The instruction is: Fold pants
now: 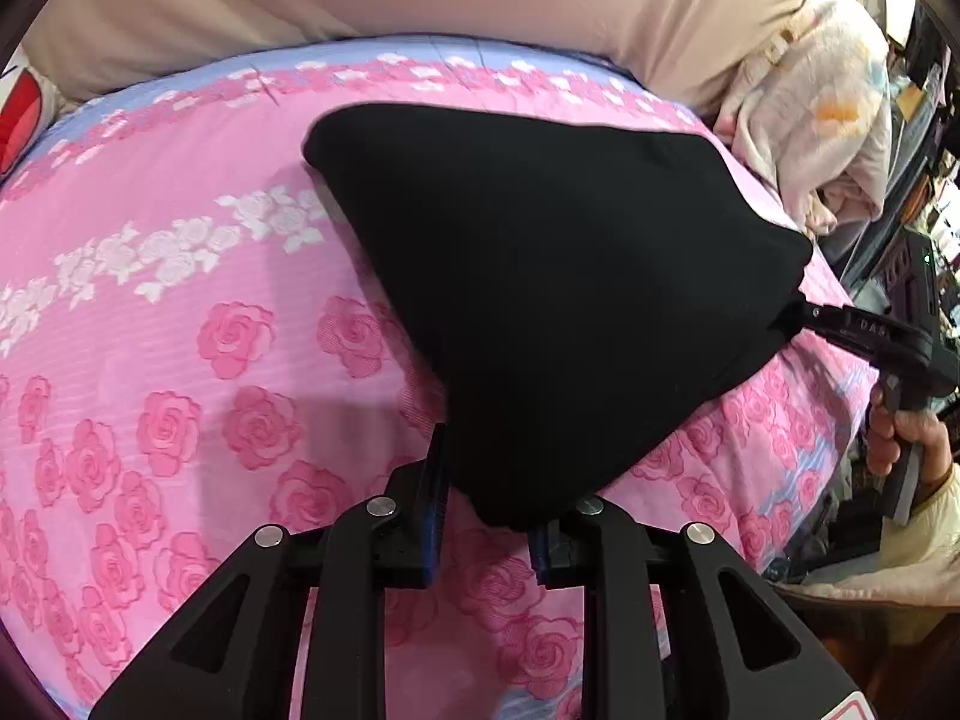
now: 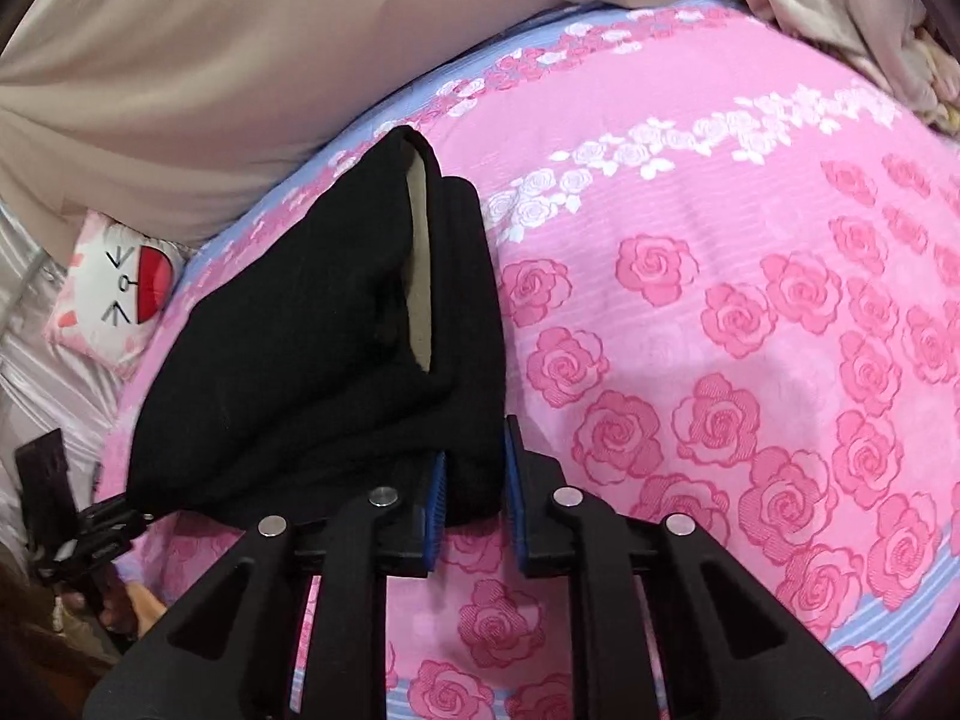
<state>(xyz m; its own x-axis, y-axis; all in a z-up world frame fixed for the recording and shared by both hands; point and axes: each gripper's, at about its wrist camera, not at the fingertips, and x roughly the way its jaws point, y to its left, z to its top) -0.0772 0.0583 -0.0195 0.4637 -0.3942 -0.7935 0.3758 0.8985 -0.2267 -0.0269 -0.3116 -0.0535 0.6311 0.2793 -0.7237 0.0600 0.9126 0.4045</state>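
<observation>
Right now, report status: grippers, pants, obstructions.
Left gripper shut on pants, one corner. Right gripper shut on the other corner. Pants held up between them over the bedspread. Nothing in the way.

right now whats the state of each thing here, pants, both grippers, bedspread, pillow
black pants: bunched, held up off the bed by two corners, far end draped on the bedspread
left gripper: fingers shut on the pants' near corner
right gripper: fingers shut on a fold of the pants
pink rose bedspread: spread flat under the pants
cat-face pillow: lying beside the bed edge, untouched
</observation>
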